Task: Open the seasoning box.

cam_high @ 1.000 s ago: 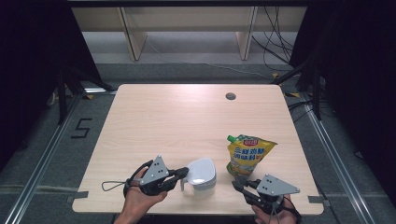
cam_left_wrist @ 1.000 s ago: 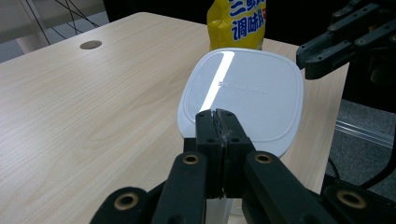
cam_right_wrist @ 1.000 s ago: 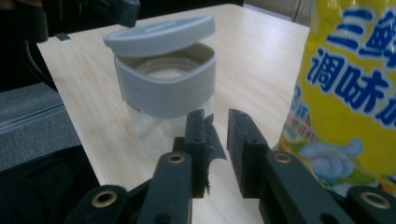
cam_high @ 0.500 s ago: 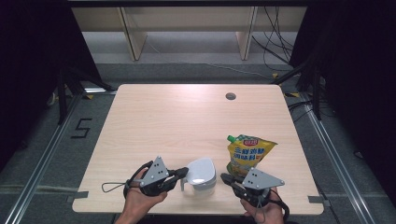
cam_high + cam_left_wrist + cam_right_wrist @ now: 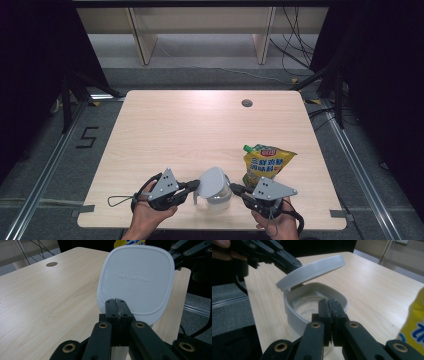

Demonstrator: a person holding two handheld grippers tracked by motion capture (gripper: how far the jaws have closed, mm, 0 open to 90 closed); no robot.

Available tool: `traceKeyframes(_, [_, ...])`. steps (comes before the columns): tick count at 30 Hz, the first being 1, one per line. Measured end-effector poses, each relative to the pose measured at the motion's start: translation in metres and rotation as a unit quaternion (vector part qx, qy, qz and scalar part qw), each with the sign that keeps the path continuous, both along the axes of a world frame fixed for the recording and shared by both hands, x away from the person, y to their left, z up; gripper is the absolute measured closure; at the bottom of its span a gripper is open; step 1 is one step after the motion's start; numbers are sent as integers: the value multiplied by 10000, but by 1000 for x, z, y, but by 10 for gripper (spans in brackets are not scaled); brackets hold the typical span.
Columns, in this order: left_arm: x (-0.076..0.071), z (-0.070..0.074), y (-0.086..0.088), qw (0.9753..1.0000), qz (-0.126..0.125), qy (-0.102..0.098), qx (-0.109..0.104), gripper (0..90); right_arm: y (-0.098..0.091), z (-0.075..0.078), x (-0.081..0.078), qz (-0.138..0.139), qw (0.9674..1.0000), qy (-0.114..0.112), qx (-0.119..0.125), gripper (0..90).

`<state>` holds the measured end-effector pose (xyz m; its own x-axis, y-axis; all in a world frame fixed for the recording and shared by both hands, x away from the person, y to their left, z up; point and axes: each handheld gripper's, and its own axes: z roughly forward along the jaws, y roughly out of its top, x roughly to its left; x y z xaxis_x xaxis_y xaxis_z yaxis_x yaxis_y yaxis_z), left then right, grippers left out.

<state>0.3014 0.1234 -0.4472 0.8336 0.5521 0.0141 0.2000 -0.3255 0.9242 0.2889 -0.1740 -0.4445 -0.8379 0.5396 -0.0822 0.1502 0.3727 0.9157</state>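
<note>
A white container (image 5: 219, 199) stands near the table's front edge with its hinged lid (image 5: 212, 179) raised. My left gripper (image 5: 196, 186) is shut on the lid's (image 5: 136, 277) near edge and holds it tilted up. My right gripper (image 5: 233, 188) is shut, and its tips lie over the container's (image 5: 294, 312) near rim, above the empty inside. I cannot tell whether they pinch the rim. In the right gripper view the lid (image 5: 312, 270) slants above the container, with the left gripper's jaws on it at the upper left.
A yellow snack pouch (image 5: 266, 162) lies just right of the container, close behind my right gripper. The wooden table (image 5: 200, 125) has a round cable hole (image 5: 246, 103) at the back right. The front edge runs right under both hands.
My right gripper has moved left from the table's front right up to the container. The left gripper and the raised lid have stayed put.
</note>
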Motion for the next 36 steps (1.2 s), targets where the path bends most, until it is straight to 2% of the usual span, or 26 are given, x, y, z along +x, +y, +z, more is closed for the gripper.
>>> traceKeyframes(1, [-1,-1,0,10000,53,52,-47,891,0,0,0,0,10000,0,0,895])
traceKeyframes(3, [-1,-1,0,10000,34,33,-14,890,4,1,0,79,10000,-4,-19,895])
traceKeyframes(5, [-1,-2,0,10000,24,17,-4,890,5,1,0,40,10000,-41,-13,895])
traceKeyframes(16, [-3,-2,0,10000,62,37,-49,880,15,9,-3,208,9997,-102,52,895])
traceKeyframes(17, [-3,-2,0,10000,34,-23,-37,872,16,9,-3,271,9996,-77,22,898])
traceKeyframes(19, [-4,-2,1,10000,30,-12,-81,857,18,9,-3,241,9997,-98,43,900])
traceKeyframes(22, [-4,-1,4,9998,133,-91,-109,835,20,9,-3,238,9996,-114,46,900])
traceKeyframes(26, [-8,-2,16,9993,316,-68,-169,722,22,13,-4,293,9995,-124,33,899])
traceKeyframes(27, [-10,-8,24,9991,393,-12,-132,689,25,14,-4,303,9994,-168,47,900])
traceKeyframes(28, [-10,-8,24,9991,393,-12,-132,660,25,14,-4,303,9994,-168,47,900])
traceKeyframes(29, [-11,-17,32,9987,491,100,-99,637,28,16,-4,347,9992,-184,48,900])
traceKeyframes(32, [-13,-24,42,9978,630,213,20,569,34,18,-6,381,9990,-244,55,899])
traceKeyframes(33, [-12,-26,47,9978,631,194,93,569,34,18,-6,381,9990,-244,55,899])
traceKeyframes(34, [-13,-28,50,9975,627,310,81,511,38,20,-7,442,9985,-316,2,899])
traceKeyframes(36, [-15,-33,55,9971,623,382,191,496,41,21,-8,451,9986,-290,17,899])
